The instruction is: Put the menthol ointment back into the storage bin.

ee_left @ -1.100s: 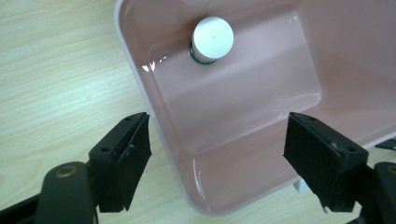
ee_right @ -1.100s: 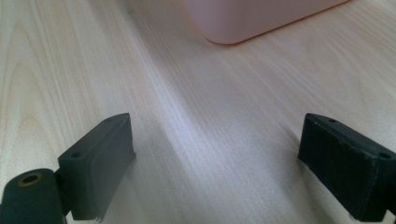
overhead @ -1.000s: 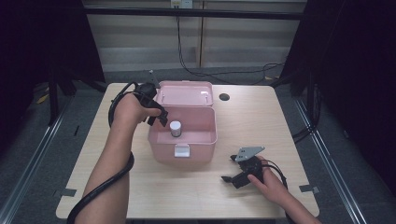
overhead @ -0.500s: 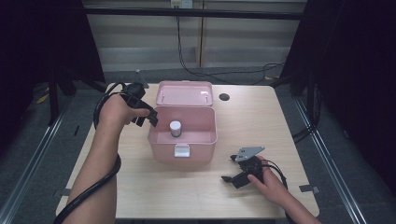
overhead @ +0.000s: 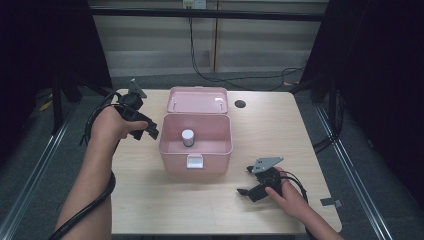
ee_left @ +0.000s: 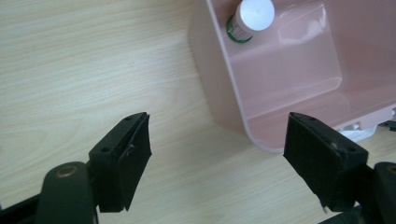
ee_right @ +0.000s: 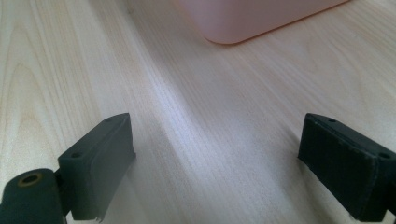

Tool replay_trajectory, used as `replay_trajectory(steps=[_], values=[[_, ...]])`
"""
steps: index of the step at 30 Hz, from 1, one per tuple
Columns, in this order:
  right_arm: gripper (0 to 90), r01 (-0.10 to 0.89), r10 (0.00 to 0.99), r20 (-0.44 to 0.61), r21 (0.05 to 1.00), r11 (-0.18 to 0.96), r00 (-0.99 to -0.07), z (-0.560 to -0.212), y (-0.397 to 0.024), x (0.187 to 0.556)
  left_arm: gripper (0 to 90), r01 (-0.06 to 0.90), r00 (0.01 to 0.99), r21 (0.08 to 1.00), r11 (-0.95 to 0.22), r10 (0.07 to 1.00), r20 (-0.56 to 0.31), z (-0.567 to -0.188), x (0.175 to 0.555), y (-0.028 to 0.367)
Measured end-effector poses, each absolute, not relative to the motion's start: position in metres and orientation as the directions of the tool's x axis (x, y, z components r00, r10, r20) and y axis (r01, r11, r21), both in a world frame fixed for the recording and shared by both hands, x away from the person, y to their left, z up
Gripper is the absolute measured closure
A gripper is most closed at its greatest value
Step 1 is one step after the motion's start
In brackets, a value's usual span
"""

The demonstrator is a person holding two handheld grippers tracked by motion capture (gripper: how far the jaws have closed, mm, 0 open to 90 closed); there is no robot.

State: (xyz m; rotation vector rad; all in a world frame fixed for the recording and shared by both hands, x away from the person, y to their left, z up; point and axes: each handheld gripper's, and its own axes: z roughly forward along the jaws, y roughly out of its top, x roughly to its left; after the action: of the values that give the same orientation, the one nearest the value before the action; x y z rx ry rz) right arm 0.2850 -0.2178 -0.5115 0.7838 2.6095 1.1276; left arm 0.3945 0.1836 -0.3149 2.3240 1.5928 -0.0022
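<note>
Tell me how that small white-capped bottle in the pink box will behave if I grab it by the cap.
The bottle stands upright and alone, so a sideways nudge could tip it, and being round it would probably roll. Its smooth cap may slip between the fingers. It looks small, likely light. It stands near one wall of the box, which may crowd the open left gripper.

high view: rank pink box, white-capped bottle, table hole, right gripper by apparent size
1. Pink box, lid open, by far the largest.
2. Right gripper, with its grey plate.
3. White-capped bottle and table hole: they look about alike, and the bottle is seen from above inside the box, so no ranking between them.
</note>
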Motion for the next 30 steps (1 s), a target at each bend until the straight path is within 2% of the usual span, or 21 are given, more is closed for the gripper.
replay_trajectory(steps=[22,30], values=[[9.7,0.393,0.540,0.032,0.722,0.569,-0.841,-0.512,-0.218,0.285,22.2,0.904,0.381,0.290,-0.315,0.901,-0.209,-0.356,0.375,0.218],[9.7,0.392,0.540,0.031,0.723,0.569,-0.841,-0.512,-0.218,0.285,21.9,0.886,0.420,0.297,-0.355,0.887,-0.192,-0.378,0.363,0.220]])
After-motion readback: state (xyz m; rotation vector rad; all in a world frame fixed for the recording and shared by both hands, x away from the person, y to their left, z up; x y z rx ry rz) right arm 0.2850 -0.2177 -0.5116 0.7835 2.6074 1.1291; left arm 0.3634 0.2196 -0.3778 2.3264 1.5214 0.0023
